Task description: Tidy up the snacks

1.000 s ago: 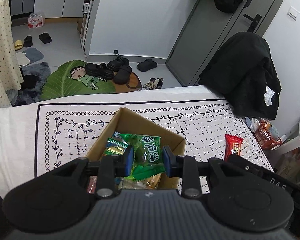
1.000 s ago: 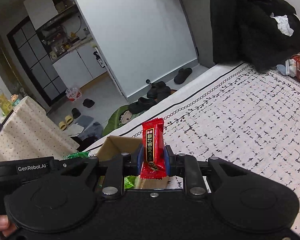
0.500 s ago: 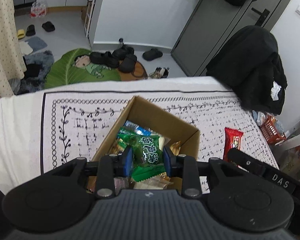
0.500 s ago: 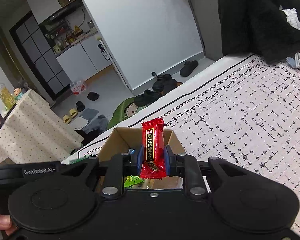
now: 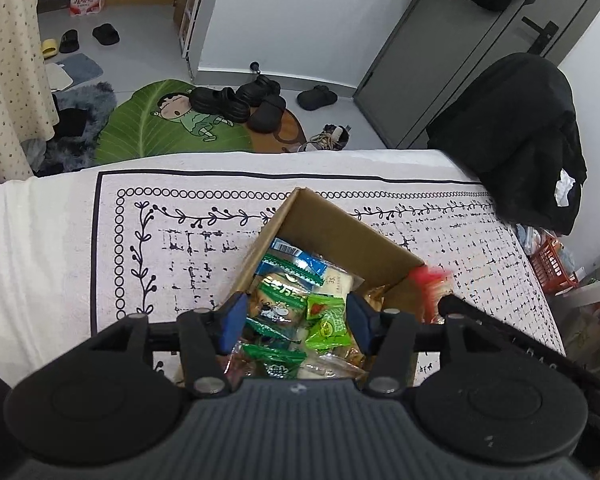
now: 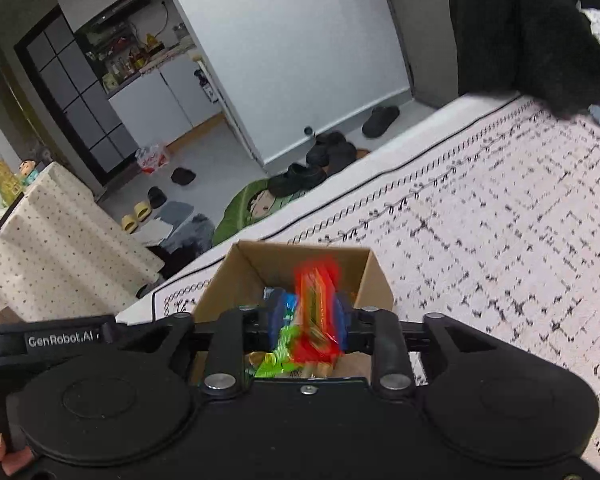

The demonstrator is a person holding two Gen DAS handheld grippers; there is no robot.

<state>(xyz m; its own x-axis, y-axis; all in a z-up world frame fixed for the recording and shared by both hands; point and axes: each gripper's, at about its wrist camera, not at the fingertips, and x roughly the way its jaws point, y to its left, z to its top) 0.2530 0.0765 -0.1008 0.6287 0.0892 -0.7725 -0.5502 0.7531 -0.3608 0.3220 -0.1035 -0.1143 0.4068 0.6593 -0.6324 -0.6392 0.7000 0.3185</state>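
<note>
An open cardboard box point(image 5: 342, 226) sits on the patterned white cloth point(image 5: 180, 216) and holds several wrapped snacks. My left gripper point(image 5: 297, 322) hangs open just above it. A green snack packet point(image 5: 327, 323) lies loose on the pile between its fingers, touching neither. In the right wrist view, my right gripper point(image 6: 310, 318) is over the same box point(image 6: 244, 276), shut on a red snack packet point(image 6: 315, 300) that is blurred by motion. The left wrist view shows that red packet point(image 5: 431, 280) at the box's right corner.
A black coat point(image 5: 516, 132) hangs over a chair at the table's far right. An orange basket point(image 5: 550, 258) stands below the right edge. Shoes point(image 5: 236, 100) and a green leaf mat point(image 5: 160, 128) lie on the floor beyond the far edge. Bare cloth lies to the left of the box.
My left gripper has opened and the green packet has dropped onto the pile in the box. My right gripper has carried the red packet in over the box.
</note>
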